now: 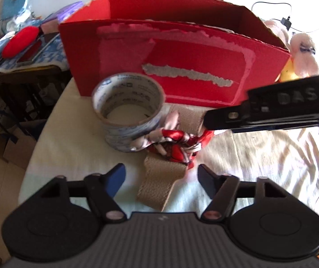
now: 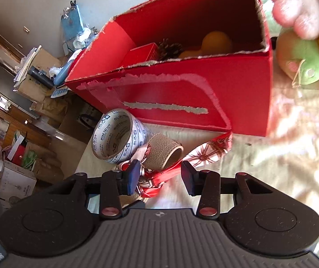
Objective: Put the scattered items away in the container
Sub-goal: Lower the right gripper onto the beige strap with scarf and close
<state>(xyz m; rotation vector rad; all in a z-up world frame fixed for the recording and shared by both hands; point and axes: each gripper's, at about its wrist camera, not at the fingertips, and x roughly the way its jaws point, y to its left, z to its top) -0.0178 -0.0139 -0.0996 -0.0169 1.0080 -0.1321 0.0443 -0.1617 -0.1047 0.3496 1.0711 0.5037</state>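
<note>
Right claw (image 2: 161,181) spread wide, straddling the red patterned scarf (image 2: 157,182); nothing gripped yet. Left claw (image 1: 160,179) likewise released, hovering above the tan strap (image 1: 159,183) on the cloth-covered worktop (image 1: 74,147). The scarf is tangled around the strap loop, touching the tape roll (image 2: 117,134) just beyond. Box (image 2: 181,93) stands behind these, already holding a pinecone (image 2: 170,49) and an orange object. Step judged: reach for the scarf. Next move calls for closing on the bunched fabric, then lifting over the box's torn front rim; the strap may drag along.
</note>
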